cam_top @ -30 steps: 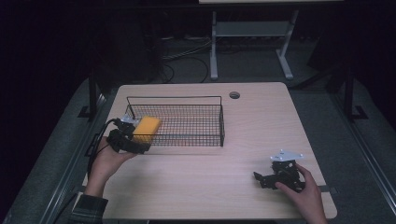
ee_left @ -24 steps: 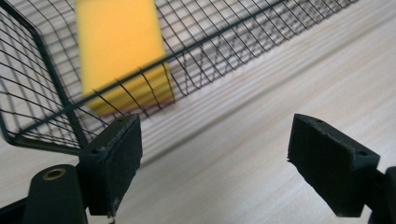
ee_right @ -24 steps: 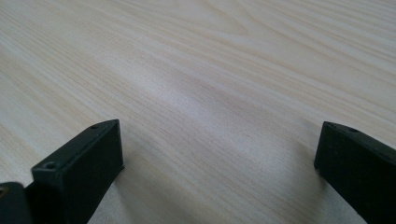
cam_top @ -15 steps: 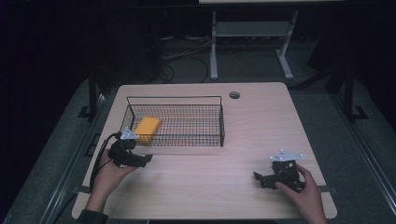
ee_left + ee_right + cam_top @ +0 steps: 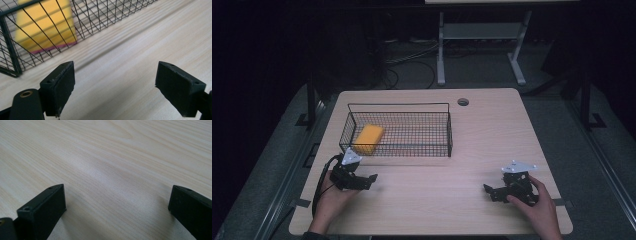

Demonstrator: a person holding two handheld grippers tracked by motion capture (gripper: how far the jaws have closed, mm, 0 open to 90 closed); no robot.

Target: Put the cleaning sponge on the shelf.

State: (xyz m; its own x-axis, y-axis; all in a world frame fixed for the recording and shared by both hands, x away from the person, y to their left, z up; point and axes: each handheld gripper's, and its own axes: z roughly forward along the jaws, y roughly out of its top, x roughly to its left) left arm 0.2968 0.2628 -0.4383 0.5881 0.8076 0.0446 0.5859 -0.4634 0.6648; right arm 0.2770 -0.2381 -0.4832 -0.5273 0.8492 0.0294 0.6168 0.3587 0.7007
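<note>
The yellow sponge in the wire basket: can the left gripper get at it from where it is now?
Probably yes, but only from above. The left gripper is open on the table, and the basket's mesh wall stands between it and the yellow sponge. The basket top is open, so it would have to lift over the rim.

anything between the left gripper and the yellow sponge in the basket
Yes: the near wire wall of the basket stands between the open left gripper and the sponge, which lies inside at the basket's left end.

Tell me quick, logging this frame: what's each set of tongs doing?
Left tongs: open, holding nothing, on the table before the basket.
Right tongs: open, holding nothing.
</note>
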